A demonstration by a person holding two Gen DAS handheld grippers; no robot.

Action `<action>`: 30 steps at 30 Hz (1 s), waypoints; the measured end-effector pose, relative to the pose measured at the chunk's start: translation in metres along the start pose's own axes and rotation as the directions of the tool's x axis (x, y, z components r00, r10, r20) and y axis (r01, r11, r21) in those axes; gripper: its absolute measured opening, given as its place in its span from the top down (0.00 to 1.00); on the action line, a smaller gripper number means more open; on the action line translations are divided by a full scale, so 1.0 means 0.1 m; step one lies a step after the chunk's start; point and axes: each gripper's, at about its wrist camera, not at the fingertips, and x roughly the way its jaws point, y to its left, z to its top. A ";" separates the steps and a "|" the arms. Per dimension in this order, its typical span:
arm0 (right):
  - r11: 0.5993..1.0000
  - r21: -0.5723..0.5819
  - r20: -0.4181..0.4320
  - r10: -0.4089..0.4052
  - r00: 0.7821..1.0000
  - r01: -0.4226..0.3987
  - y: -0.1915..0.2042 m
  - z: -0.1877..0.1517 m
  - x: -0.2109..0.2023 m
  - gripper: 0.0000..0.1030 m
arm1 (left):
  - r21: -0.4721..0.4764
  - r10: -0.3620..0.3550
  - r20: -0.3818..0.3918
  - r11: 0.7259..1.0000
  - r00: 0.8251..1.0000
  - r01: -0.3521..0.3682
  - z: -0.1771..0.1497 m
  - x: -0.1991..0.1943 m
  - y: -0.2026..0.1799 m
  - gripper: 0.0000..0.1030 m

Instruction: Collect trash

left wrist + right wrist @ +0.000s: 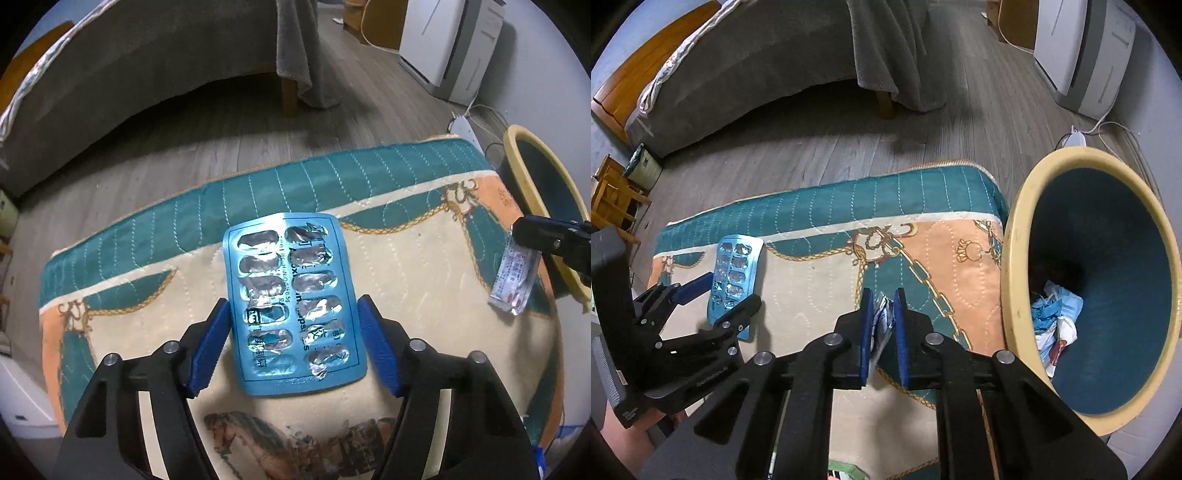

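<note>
Straddling the blue blister pack point(293, 301) lying on the quilted tabletop point(406, 258), the left claw point(293, 347) is standing released. Nearer the bin point(1015, 266), the right claw point(882, 332) is gripping a foil sachet point(882, 317).

Dark print runs along the blue blister pack point(291, 306), mostly torn away; only fragments "0.5g" and "psules" read. The sachet's point(513, 280) red print is illegible.
</note>
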 end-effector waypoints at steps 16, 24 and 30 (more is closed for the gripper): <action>0.998 0.053 0.080 0.041 0.996 -0.046 -0.14 0.04 -0.46 1.00 | 0.008 -0.066 0.172 0.998 0.983 0.066 0.28 -0.73 -0.17 0.32; 0.999 0.032 -0.046 -0.026 0.999 0.028 -0.14 -0.04 0.01 0.86 | 0.012 -0.033 0.129 0.999 0.991 0.031 0.22 -0.54 -0.08 0.32; 0.998 0.016 -0.094 -0.064 0.993 0.066 -0.09 -0.10 0.31 0.63 | 0.014 -0.032 0.102 0.999 0.994 0.031 0.18 -0.43 0.01 0.31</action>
